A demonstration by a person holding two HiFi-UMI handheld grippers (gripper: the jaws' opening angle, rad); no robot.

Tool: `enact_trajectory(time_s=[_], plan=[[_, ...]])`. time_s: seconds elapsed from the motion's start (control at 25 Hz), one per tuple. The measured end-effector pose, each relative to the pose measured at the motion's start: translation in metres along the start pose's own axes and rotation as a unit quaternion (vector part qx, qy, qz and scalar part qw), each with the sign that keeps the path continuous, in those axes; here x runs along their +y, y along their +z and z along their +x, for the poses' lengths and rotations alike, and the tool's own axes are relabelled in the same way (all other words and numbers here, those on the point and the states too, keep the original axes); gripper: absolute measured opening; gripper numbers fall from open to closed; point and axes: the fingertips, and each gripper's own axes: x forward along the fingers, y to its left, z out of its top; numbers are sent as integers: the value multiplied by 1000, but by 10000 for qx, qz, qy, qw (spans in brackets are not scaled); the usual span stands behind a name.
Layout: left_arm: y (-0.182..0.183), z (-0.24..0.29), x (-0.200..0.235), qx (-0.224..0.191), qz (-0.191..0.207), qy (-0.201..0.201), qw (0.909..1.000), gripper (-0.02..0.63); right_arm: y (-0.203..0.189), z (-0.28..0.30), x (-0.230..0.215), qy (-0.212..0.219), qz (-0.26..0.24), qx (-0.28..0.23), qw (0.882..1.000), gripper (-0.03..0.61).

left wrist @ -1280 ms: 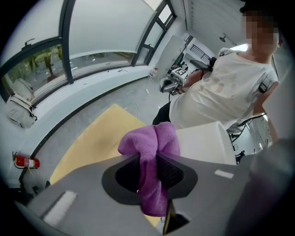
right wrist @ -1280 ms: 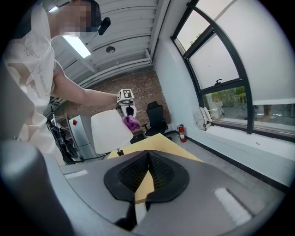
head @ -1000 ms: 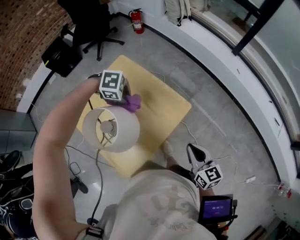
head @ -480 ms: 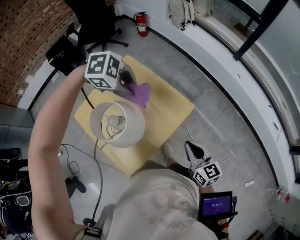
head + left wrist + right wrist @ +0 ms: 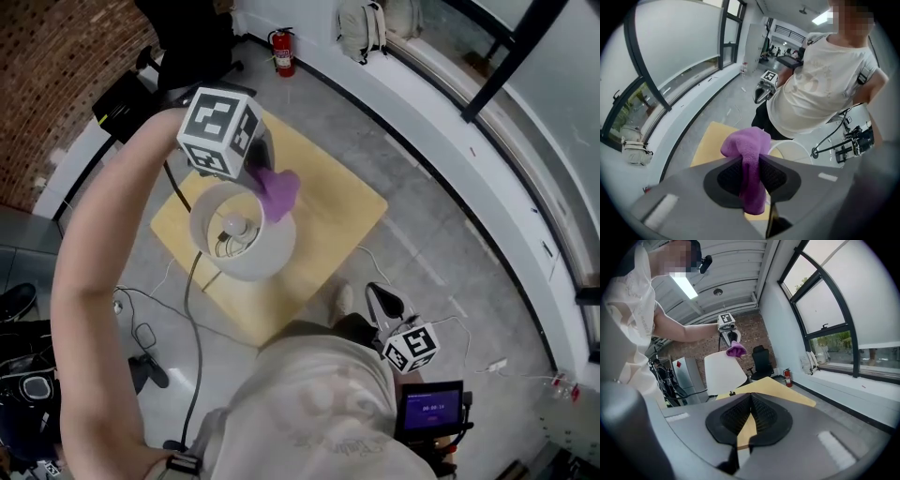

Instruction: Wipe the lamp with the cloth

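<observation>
Cloth [image 5: 750,154], purple and bunched, is pinched between the jaws of the left gripper [image 5: 263,166], a fold bulging out past the tips and a tail hanging back between the pads. The gripper points steeply down over the lamp [image 5: 242,239], which stands on the yellow table [image 5: 342,211]. In the head view the cloth overlaps the far edge of the shade's open top, and in the right gripper view it sits right at the top of the shade; whether it presses on the rim or hangs just clear cannot be told.

I judge the wiping step to be in hand, with work at the top rim. The next move likely calls for bringing the cloth against the shade and drawing it round the rim or down the side. The touch should be light, since the shade looks thin and nothing braces the lamp.

The right gripper [image 5: 378,298] is well apart from the lamp, low beside the person's hip, with its jaws pressed together on nothing.

No readable writing shows. The cubes on both grippers bear only black-and-white square patterns. A small screen [image 5: 433,410] at the lower right shows digits too small to read, the red fire extinguisher [image 5: 284,51] has no legible label, and the faint print on the person's shirt cannot be made out
</observation>
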Motion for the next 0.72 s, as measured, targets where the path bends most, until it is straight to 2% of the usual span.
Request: enact_trajectory(time_s=[0.2, 0.4, 0.56, 0.72], plan=[[5, 29, 6, 606, 173, -66, 9980, 83, 4, -4, -9, 22, -16, -131, 9999, 14], [-8, 64, 26, 1110, -22, -189, 9936, 83, 13, -2, -20, 196, -51, -273, 9994, 14], [-15, 92, 38, 1573, 35, -268, 9872, 83, 15, -17, -44, 98, 45, -367, 9993, 14], [-22, 116, 50, 1695, -78, -369, 9848, 83, 15, -27, -66, 10, 176, -395, 9991, 14]])
